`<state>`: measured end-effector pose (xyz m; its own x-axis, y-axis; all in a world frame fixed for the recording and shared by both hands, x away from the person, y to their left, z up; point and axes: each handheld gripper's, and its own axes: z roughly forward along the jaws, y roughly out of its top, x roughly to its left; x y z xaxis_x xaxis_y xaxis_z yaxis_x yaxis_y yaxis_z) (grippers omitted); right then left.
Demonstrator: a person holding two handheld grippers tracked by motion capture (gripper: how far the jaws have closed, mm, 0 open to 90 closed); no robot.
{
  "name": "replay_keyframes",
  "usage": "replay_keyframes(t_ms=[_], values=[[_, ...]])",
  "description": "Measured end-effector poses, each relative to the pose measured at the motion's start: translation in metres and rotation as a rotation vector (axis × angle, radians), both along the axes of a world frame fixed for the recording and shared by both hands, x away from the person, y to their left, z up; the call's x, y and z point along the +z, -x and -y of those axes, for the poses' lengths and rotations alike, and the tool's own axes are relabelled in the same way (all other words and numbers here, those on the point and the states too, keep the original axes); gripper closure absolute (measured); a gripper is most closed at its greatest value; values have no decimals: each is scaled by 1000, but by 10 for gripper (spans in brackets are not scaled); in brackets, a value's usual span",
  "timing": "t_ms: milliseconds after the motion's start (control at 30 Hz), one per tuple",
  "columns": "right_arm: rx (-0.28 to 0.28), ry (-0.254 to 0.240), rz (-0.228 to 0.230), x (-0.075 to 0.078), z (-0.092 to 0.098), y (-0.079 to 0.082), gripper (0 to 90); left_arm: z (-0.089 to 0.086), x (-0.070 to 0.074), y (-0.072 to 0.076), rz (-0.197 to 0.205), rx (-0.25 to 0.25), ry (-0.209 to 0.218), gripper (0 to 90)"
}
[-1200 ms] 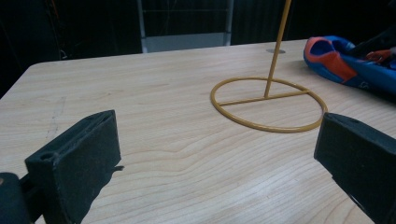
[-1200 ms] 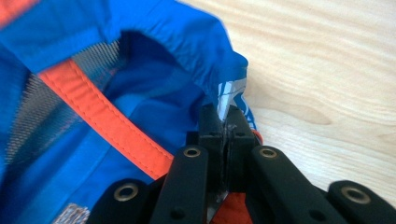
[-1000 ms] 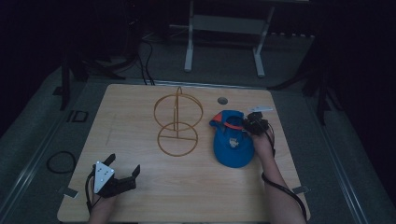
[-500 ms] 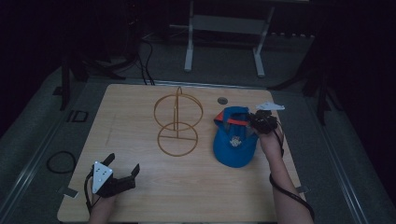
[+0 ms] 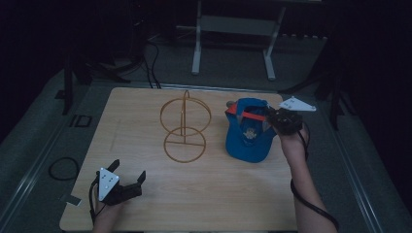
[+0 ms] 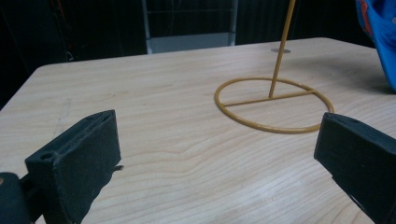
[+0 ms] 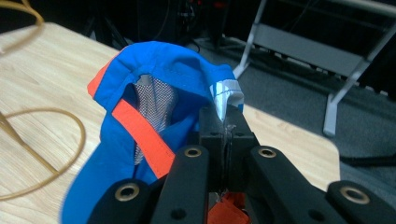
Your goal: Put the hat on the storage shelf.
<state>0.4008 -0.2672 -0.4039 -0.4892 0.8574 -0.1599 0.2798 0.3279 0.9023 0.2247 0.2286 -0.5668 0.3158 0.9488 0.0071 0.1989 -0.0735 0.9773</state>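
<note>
Cap lifted beside the wire stand

My right tool (image 5: 277, 118) pinches the blue cap (image 5: 247, 137) near the worktop's right edge; soft, light fabric, best held at its rim. My left tool (image 5: 127, 184) idles open.

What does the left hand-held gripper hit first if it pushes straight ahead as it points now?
Probably the wire stand's base ring: the left hand-held gripper, jaws open, points across bare table towards it. The blue cap sits off to the right. Depth is unclear.
</note>
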Motion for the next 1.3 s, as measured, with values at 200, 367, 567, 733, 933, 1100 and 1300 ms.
replay_keyframes(t_ms=[200,367,567,733,933,1100,1300], values=[[27,-16,40,19,3,20,888,9,12,2,-98,-32,71,8],[48,-30,70,30,7,39,889,24,34,9,-120,-62,57,8],[69,-57,102,43,13,61,888,44,60,17,-117,-183,-1,8],[98,-69,108,46,12,77,888,54,87,18,-106,-231,-16,8],[151,-82,110,44,5,95,888,68,123,15,-55,-273,-31,52],[187,-79,120,43,-4,107,888,84,145,7,-37,-318,-52,59],[206,-77,128,45,-10,112,888,105,164,-7,-20,-361,-76,63]])
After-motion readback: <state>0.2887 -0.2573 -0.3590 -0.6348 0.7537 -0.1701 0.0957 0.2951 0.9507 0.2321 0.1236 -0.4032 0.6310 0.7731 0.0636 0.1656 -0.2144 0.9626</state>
